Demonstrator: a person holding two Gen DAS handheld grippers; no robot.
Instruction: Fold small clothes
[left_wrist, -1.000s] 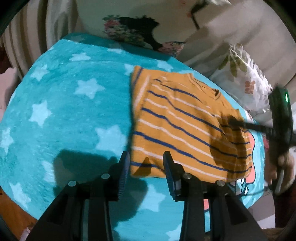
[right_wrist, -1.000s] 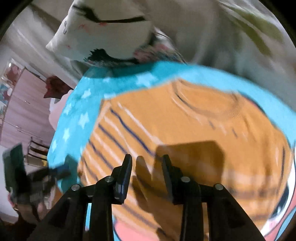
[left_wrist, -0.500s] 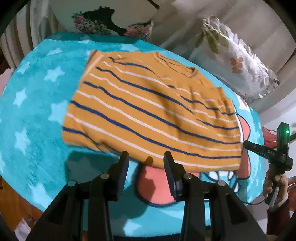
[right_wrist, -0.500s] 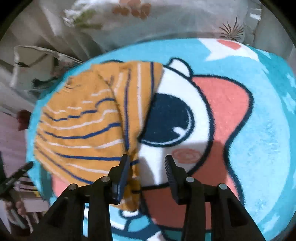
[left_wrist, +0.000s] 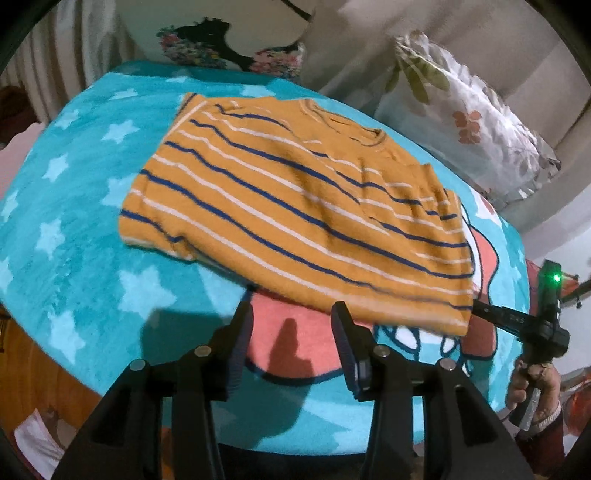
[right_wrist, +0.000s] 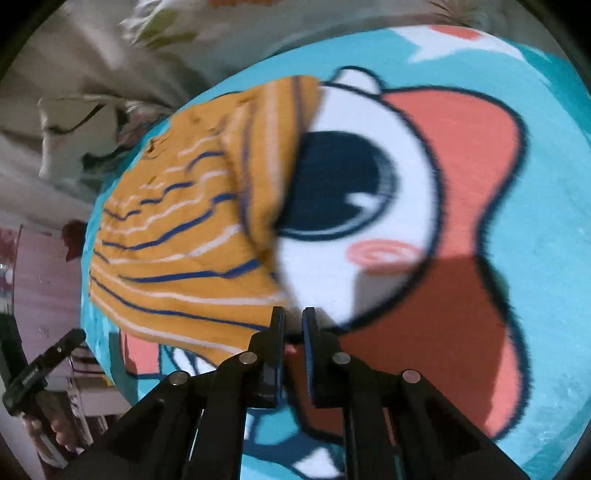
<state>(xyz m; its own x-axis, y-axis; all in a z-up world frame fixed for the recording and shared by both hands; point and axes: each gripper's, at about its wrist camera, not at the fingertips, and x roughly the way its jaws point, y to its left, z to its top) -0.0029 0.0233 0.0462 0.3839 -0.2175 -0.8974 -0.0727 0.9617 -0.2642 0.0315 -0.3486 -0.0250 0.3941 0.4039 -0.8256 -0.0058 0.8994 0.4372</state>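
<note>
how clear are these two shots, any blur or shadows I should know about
Left wrist view: fairly sharp, fisheye-bent; the left hand-held gripper throws a dark shadow on the blanket. Right wrist view: motion-smeared, striped shirt soft, right hand-held gripper shadow on the cartoon print.

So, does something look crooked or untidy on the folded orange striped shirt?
Yes. The striped shirt lies at a slant on the blanket, and its near left corner is rumpled, not flat.

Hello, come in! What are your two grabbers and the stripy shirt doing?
Left tool open, empty. Right tool nearly shut, empty. Striped shirt lies on blanket. Nothing blocking.
</note>
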